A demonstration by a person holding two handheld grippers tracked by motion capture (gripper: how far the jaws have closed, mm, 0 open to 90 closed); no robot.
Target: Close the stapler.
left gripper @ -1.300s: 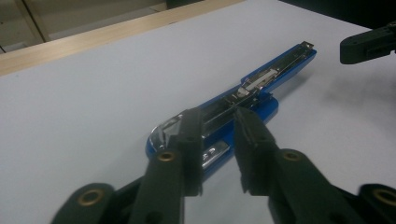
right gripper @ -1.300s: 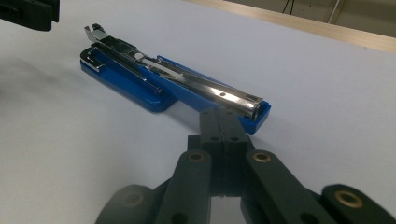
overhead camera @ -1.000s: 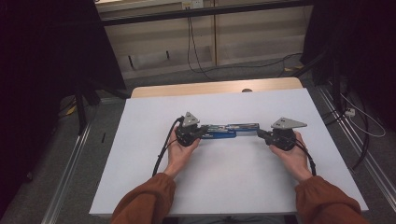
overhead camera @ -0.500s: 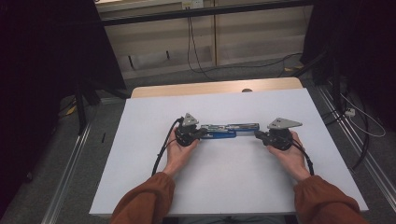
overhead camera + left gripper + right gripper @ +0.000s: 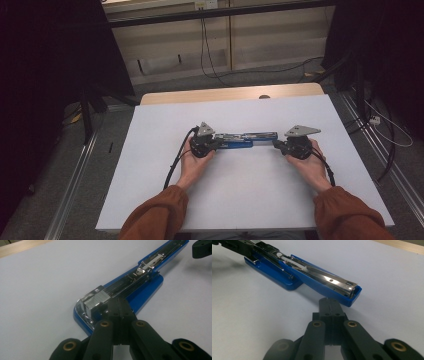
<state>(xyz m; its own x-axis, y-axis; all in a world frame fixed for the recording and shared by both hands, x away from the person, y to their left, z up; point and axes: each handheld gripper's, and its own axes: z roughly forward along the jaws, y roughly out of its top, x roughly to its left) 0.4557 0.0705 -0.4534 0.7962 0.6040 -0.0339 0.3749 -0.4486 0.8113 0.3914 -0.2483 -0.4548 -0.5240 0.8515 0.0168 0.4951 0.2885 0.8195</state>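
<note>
Blue stapler [image 5: 242, 140] opened flat at worktop [image 5: 150, 150] centre, long axis left-right. Left tool [image 5: 119, 305] closed, empty, at staple-loaded end. Right tool [image 5: 330, 303] closed, empty, just off opposite tip.

A white-topped desk [image 5: 160, 150] with a pale wooden far edge [image 5: 225, 94] stands on a grey floor [image 5: 60, 190]. Beyond it runs a beige panelled wall [image 5: 270, 40], with black cables [image 5: 205, 50] hanging down. Dark curtains [image 5: 45, 65] flank both sides; the light is dim.
</note>
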